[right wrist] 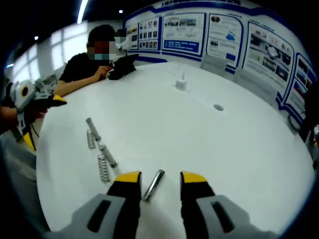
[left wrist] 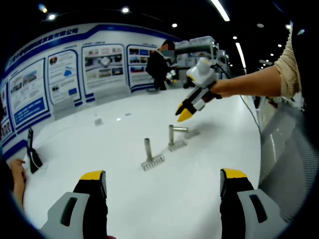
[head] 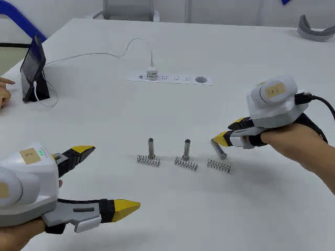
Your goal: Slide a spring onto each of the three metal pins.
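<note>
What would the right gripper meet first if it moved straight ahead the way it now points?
Most likely the tipped metal pin, which lies on the table just ahead of the right gripper, in line with the gap between its open jaws. Depth is hard to judge.

A power strip [head: 170, 78] and propped tablet [head: 32, 65] sit on the white table [head: 261, 209].
</note>
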Demonstrator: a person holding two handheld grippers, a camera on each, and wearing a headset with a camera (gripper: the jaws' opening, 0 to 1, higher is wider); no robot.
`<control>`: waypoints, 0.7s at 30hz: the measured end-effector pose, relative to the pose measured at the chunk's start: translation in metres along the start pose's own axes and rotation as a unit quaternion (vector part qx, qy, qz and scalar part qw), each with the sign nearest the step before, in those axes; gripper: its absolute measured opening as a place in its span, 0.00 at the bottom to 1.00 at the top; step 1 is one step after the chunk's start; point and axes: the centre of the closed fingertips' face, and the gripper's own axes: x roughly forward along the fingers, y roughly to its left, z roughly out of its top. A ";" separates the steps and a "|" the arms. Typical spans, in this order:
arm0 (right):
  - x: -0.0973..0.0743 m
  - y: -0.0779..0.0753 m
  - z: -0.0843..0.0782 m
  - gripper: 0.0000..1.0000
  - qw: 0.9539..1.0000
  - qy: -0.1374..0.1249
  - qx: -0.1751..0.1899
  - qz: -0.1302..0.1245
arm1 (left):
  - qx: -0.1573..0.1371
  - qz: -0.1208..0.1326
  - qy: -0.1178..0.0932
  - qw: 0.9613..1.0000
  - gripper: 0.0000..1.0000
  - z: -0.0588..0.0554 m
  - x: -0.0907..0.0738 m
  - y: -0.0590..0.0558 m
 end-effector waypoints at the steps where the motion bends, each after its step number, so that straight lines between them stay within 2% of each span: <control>1: 0.002 0.001 -0.001 0.32 1.000 0.004 0.000 0.000 | 0.000 0.000 0.000 1.000 0.96 0.000 0.000 0.000; 10: 0.018 0.005 -0.008 0.27 0.999 0.033 0.005 0.000 | -0.001 -0.003 0.003 1.000 0.95 -0.002 0.001 -0.002; 21: 0.034 0.003 -0.019 0.19 0.997 0.066 0.027 -0.002 | -0.006 0.001 0.008 1.000 0.94 -0.006 -0.001 -0.001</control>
